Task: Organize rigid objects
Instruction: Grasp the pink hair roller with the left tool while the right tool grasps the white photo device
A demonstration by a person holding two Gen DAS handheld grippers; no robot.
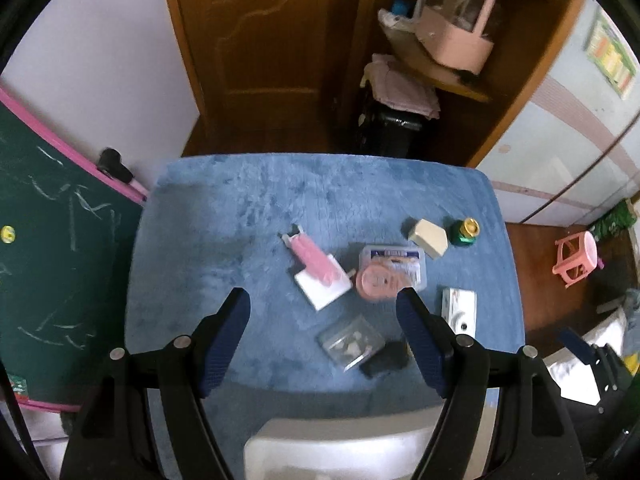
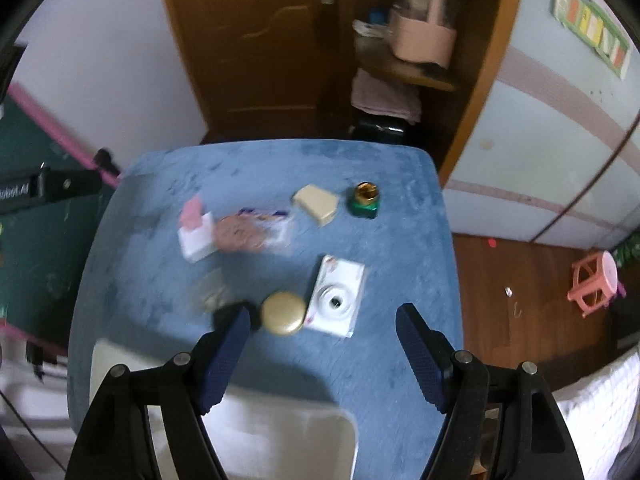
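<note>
Several small rigid objects lie on a blue-covered table (image 1: 240, 208). In the left wrist view: a pink tube on a white box (image 1: 320, 276), a pink round case (image 1: 380, 280) on a clear blister box (image 1: 400, 260), a cream box (image 1: 429, 237), a green jar with gold lid (image 1: 465, 233), a white toy camera (image 1: 460, 312), a clear plastic case (image 1: 350, 340) and a black item (image 1: 386, 358). My left gripper (image 1: 322, 306) is open above them. My right gripper (image 2: 322, 322) is open over a gold round lid (image 2: 283, 319) and the camera (image 2: 336, 296). The green jar (image 2: 365, 200) and cream box (image 2: 316, 204) lie farther off.
A white bin (image 1: 340, 452) sits at the table's near edge, also in the right wrist view (image 2: 256, 440). A green chalkboard (image 1: 52, 264) stands left. A wooden door (image 1: 264, 40) and shelves with a pink basket (image 1: 456, 40) are behind. A pink stool (image 1: 576, 258) stands right.
</note>
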